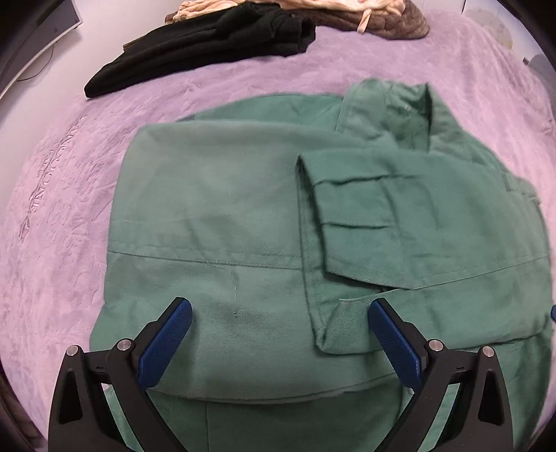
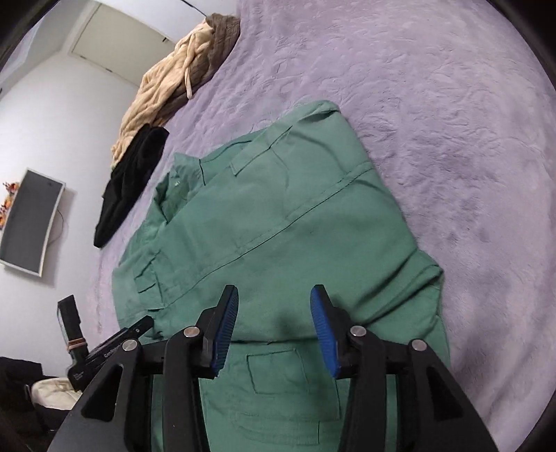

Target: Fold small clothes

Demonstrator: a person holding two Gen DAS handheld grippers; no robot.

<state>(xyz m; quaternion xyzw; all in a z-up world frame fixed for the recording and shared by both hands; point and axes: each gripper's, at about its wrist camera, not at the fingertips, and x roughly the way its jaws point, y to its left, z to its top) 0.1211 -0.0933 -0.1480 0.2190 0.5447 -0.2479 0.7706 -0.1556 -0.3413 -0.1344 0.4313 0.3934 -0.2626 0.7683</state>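
Both tools empty: left tool point(image 1: 279, 321) jaws wide, right tool point(image 2: 274, 306) partly apart over green jacket point(image 1: 222, 208) on bed point(image 1: 62, 194); mid-fold; next, grasp lower hem, fold upward

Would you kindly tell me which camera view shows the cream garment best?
The right wrist view: the cream garment lies in full along the bed's edge. The left wrist view catches only a strip of it at the top.

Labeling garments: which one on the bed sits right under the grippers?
The green jacket, partly folded below both open grippers. The black garment and beige one lie farther off at the bed's edge.
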